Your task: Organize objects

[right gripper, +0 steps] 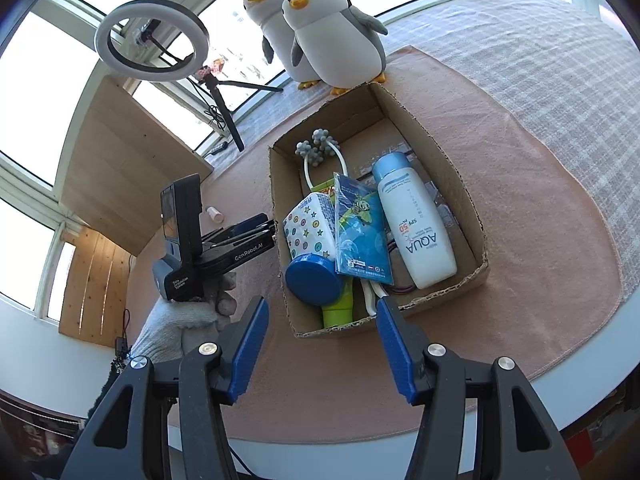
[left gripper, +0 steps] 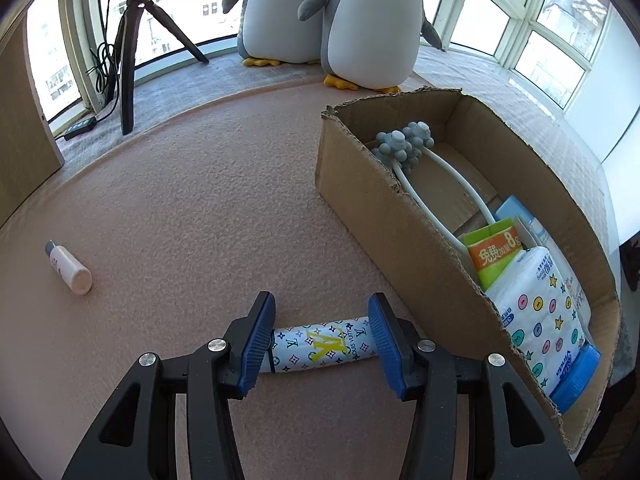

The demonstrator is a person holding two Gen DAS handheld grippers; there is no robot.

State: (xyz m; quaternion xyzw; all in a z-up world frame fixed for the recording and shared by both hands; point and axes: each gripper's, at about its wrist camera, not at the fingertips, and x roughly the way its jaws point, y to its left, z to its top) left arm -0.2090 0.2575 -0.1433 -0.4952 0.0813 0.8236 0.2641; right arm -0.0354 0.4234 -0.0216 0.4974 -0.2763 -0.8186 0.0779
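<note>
Left gripper [left gripper: 322, 338]: spread, blue pads either side of a patterned tube [left gripper: 320, 346], lower centre of left wrist view; contact unclear.
Right gripper [right gripper: 322, 346]: spread, empty, above the near end of the box [right gripper: 476, 216].
Tube: lies crosswise on pink mat [left gripper: 200, 208], left of box.
Bottle [left gripper: 68, 267]: on its side, far left, well apart.
Box: tissue pack [right gripper: 310, 228], white lotion bottle [right gripper: 416, 228], massager [right gripper: 318, 146].
Penguins [right gripper: 332, 36]: upright behind box.
</note>
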